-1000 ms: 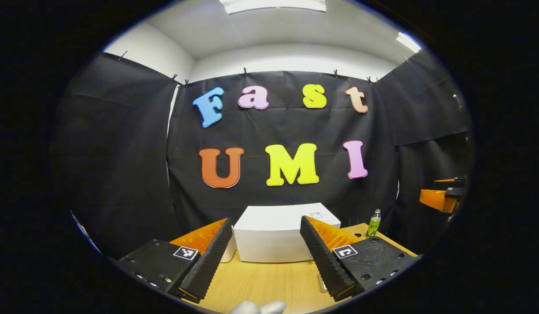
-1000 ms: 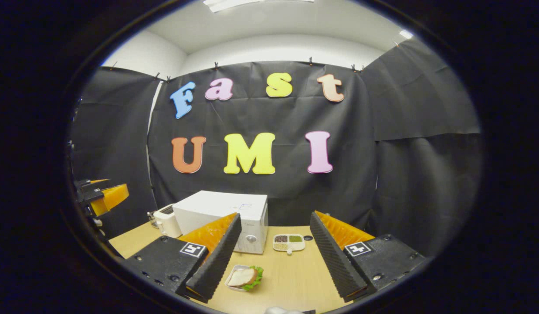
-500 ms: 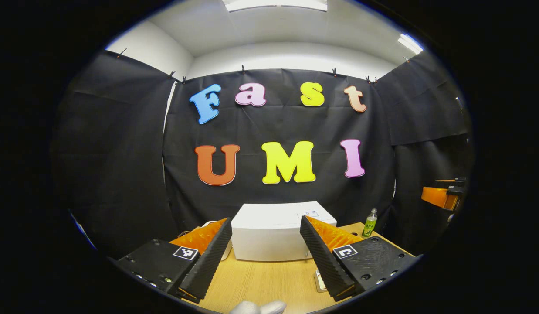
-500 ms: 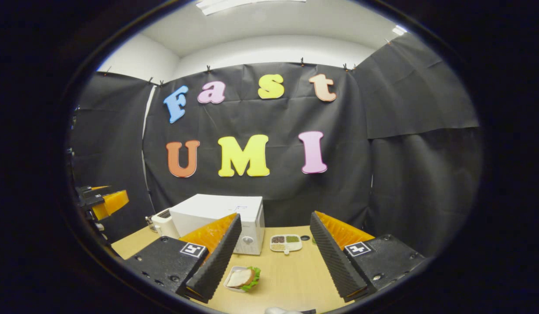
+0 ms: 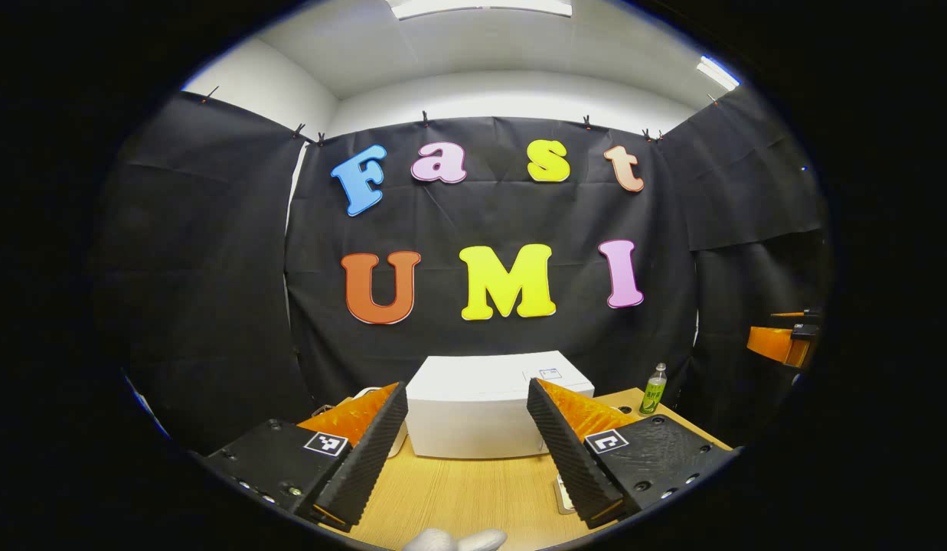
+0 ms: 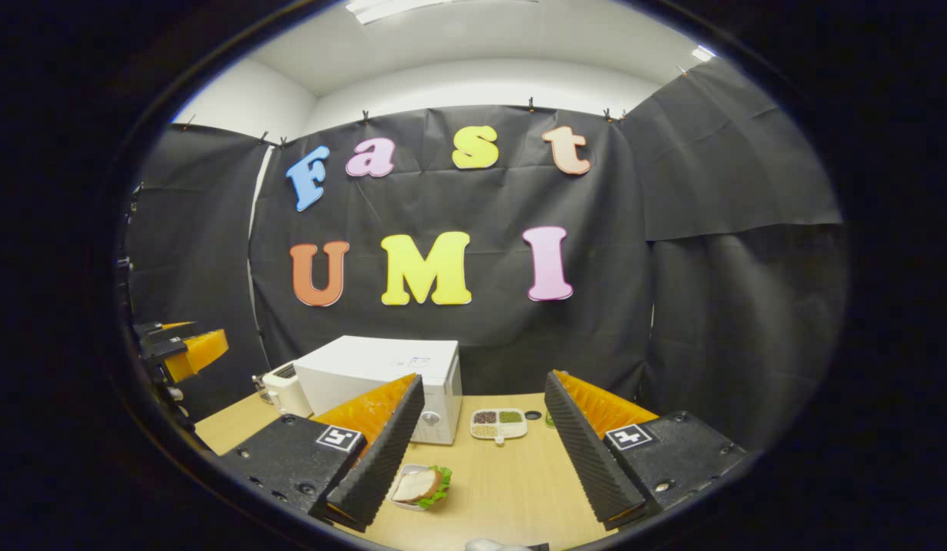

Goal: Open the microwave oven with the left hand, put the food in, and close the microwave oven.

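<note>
A white microwave oven with its door closed stands at the back of the wooden table, straight ahead of my left gripper, which is open and empty well in front of it. In the right gripper view the microwave oven sits left of centre. The food, a sandwich with lettuce on a small white dish, lies on the table just ahead of my right gripper, near its left finger. The right gripper is open and empty. The left gripper also shows far left in that view.
A white toaster stands left of the microwave. A divided white tray of grains lies to its right, and a green bottle stands at the back right. The black cloth wall closes the table behind. The other gripper hovers far right.
Both views shift slightly; the microwave and sandwich sit a little lower and closer in the right gripper view. Both grippers stay open.
</note>
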`<act>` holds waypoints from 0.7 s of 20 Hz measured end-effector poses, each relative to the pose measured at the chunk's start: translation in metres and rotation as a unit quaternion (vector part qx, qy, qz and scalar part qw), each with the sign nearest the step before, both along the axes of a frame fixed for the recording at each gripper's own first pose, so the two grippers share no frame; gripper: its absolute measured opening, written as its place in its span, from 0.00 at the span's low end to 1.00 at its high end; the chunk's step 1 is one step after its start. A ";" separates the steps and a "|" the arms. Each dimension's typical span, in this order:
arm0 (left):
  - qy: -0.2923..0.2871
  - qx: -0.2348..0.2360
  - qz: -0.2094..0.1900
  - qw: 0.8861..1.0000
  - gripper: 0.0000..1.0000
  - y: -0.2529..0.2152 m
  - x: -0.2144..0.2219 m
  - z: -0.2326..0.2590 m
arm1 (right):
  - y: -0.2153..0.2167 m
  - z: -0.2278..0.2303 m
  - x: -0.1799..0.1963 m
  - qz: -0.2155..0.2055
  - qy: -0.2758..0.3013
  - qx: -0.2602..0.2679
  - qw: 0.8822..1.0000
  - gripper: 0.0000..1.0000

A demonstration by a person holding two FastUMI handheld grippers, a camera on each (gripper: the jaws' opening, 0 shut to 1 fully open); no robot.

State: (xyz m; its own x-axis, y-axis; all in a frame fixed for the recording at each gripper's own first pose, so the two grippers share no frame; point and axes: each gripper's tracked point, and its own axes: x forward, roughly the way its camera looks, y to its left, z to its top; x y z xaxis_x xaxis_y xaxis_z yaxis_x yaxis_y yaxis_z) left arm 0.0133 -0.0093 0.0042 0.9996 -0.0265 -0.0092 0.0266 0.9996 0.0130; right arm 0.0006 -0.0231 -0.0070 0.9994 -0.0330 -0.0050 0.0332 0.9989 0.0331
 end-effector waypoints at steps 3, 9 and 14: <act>-0.002 -0.003 -0.001 1.000 0.96 -0.002 0.002 0.002 | 0.000 0.002 0.002 0.004 -0.002 -0.002 1.000 1.00; -0.002 0.004 -0.001 1.000 0.96 -0.007 0.008 0.002 | -0.004 0.003 0.011 0.004 -0.004 -0.006 1.000 1.00; 0.003 0.006 0.002 1.000 0.96 -0.011 0.016 -0.001 | -0.006 -0.002 0.020 0.009 0.003 -0.003 1.000 0.92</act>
